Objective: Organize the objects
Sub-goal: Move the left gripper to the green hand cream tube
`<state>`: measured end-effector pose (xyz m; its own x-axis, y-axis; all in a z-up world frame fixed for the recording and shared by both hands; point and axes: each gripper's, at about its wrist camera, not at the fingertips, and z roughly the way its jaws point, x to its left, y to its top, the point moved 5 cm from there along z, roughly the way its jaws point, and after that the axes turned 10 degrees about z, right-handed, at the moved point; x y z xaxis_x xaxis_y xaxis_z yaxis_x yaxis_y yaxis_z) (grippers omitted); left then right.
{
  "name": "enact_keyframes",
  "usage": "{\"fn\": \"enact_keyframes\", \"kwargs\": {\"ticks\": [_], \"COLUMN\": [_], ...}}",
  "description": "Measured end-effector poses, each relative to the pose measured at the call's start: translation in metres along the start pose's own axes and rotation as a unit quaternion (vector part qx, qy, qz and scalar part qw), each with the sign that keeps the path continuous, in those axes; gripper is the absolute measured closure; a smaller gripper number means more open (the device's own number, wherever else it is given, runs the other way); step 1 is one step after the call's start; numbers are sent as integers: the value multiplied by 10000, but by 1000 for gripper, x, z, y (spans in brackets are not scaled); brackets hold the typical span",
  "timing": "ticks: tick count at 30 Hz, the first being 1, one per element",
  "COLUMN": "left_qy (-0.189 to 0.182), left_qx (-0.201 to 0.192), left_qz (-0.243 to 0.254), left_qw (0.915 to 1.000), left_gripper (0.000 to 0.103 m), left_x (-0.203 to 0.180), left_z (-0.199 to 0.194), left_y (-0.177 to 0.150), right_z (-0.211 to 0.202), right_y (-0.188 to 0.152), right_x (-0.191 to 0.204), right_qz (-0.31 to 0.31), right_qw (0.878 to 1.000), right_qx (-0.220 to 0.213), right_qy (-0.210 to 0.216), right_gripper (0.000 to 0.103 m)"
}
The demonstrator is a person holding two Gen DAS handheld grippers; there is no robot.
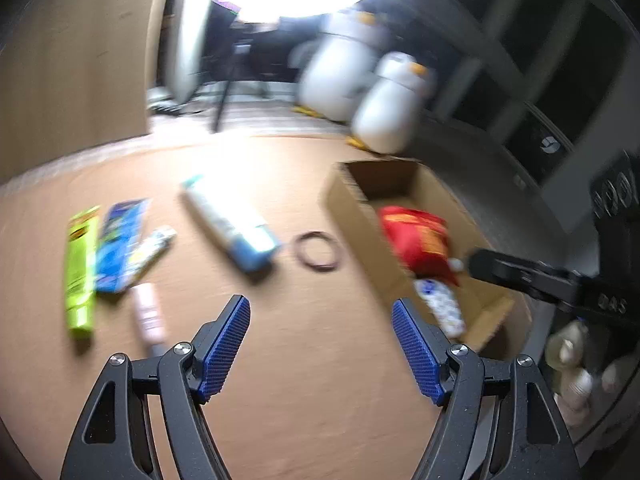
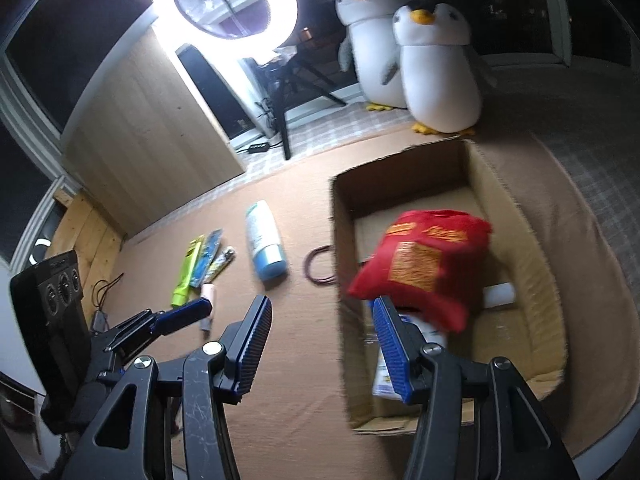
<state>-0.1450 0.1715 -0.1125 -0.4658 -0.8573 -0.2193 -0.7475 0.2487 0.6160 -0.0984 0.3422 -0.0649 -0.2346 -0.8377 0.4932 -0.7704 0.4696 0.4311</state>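
An open cardboard box (image 2: pixel 516 216) (image 1: pixel 348 200) stands on the brown table and holds a red packet (image 2: pixel 424 264) (image 1: pixel 420 236), a white tube (image 2: pixel 500 294) and a white-blue packet (image 1: pixel 440 304). On the table lie a white-and-blue bottle (image 1: pixel 232 224) (image 2: pixel 266 246), a green tube (image 1: pixel 80 272) (image 2: pixel 186 272), a blue packet (image 1: pixel 118 240), a small patterned tube (image 1: pixel 150 252), a pink tube (image 1: pixel 148 316) and a dark ring (image 1: pixel 318 250) (image 2: pixel 318 266). My left gripper (image 1: pixel 320 344) is open over the bare table. My right gripper (image 2: pixel 322 344) is open at the box's near left wall, just below the red packet.
Two plush penguins (image 2: pixel 416 56) stand behind the box. A ring light (image 2: pixel 224 4) on a tripod glares at the back. A wooden panel (image 2: pixel 140 136) stands at the left. A dark device (image 2: pixel 52 320) sits at the table's left edge.
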Motion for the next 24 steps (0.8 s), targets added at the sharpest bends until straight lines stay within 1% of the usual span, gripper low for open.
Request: {"fn": "enact_keyframes", "kwargs": {"ticks": [2, 5, 9, 12, 14, 16, 21, 23, 24], "left_qy": [156, 510, 977, 1268, 1356, 1404, 1412, 1379, 1370], "left_qx": [16, 89, 227, 446, 614, 771, 1047, 1111, 1141], "left_qz": [-244, -542, -893, -1056, -1094, -1115, -1071, -1083, -1097], "left_qw": [9996, 9972, 9909, 9853, 9828, 9808, 9786, 9782, 9778], "left_gripper": [26, 26, 26, 26, 27, 34, 43, 48, 54], "left_x": [27, 70, 125, 160, 177, 190, 202, 205, 206], "left_z": [-6, -15, -25, -23, -17, -10, 11, 17, 20], "left_y": [-6, -15, -31, -40, -44, -48, -50, -51, -52], "right_z": [4, 12, 21, 27, 31, 33, 36, 36, 36], "right_y": [-4, -10, -21, -29, -35, -41, -51, -55, -56], "right_x": [9, 24, 41, 51, 57, 62, 70, 70, 70], "right_qz": [-35, -100, -166, -191, -207, -225, -237, -226, -219], "right_qw": [10000, 9998, 9995, 9992, 9989, 9987, 9985, 9985, 9985], "right_qx": [42, 121, 229, 312, 369, 411, 472, 482, 485], "right_qy": [52, 107, 163, 186, 193, 190, 150, 121, 111], "right_gripper": [54, 54, 54, 54, 54, 54, 54, 54, 54]}}
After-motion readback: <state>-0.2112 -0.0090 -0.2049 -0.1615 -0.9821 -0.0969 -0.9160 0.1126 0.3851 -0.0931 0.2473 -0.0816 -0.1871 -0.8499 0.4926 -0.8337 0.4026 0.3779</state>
